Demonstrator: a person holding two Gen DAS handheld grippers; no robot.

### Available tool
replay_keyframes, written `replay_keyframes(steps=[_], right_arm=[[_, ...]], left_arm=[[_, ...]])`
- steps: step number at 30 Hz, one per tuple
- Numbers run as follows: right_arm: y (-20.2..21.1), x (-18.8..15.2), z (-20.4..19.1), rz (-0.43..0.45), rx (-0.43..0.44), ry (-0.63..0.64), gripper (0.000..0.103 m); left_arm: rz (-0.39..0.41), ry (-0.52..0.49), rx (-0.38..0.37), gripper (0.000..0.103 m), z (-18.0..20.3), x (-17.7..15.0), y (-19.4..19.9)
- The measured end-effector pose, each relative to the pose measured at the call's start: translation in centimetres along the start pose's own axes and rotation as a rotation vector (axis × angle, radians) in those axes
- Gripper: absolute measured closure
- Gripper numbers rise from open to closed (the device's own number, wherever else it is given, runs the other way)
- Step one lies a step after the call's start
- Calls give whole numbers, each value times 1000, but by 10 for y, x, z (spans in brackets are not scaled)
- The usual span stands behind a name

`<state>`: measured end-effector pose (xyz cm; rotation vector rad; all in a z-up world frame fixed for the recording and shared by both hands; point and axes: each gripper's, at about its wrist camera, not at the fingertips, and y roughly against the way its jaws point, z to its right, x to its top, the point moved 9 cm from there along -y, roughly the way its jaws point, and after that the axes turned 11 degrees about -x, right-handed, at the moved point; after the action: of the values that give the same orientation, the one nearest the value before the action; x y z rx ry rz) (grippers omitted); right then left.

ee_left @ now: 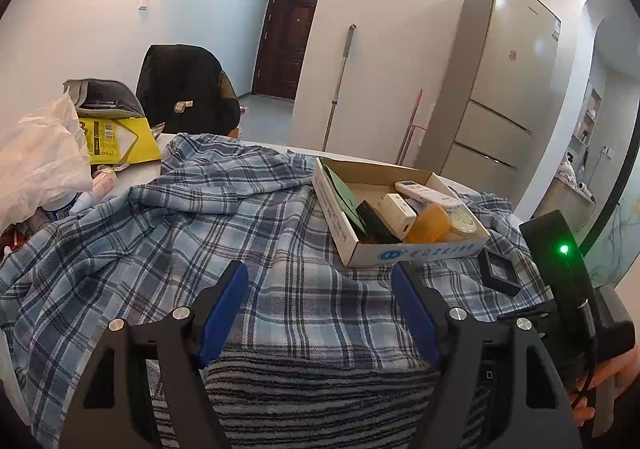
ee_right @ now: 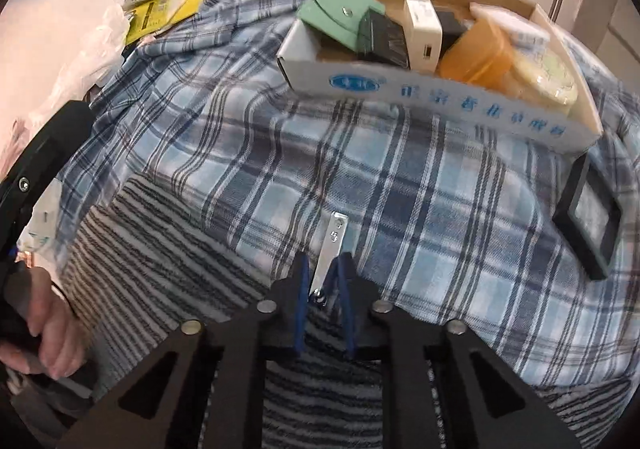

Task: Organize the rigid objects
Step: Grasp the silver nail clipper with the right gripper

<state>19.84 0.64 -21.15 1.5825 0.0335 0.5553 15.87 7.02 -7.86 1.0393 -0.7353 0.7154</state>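
A shallow cardboard box [ee_left: 416, 251] [ee_right: 440, 97] sits on a blue plaid shirt [ee_left: 180, 225]. It holds a green pouch [ee_right: 336, 17], a black item, a white box [ee_right: 424, 29], an orange container [ee_right: 476, 53], a round yellowish lid and a white remote [ee_left: 428, 193]. A small black square case [ee_left: 500, 273] [ee_right: 588, 217] lies just right of the box. My right gripper [ee_right: 323, 261] is shut on a silver nail clipper [ee_right: 330, 249], held above the shirt in front of the box. My left gripper [ee_left: 320, 277] is open and empty, in front of the box.
A striped grey towel [ee_left: 312, 389] lies under the shirt's near edge. At the far left are a white plastic bag [ee_left: 40, 165], a yellow packet [ee_left: 116, 141] and a grey pouch. A black chair [ee_left: 184, 89], a fridge and mop handles stand behind.
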Motion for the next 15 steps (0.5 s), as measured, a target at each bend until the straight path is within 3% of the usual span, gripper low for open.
replay_keyframes(steps=[8, 15], right_arm=[[15, 2, 6, 67, -18, 21, 94], [35, -7, 88, 75, -139, -83, 94]], left_arm=[[-15, 1, 15, 27, -2, -3, -2], [-34, -15, 14, 27, 2, -8, -6]])
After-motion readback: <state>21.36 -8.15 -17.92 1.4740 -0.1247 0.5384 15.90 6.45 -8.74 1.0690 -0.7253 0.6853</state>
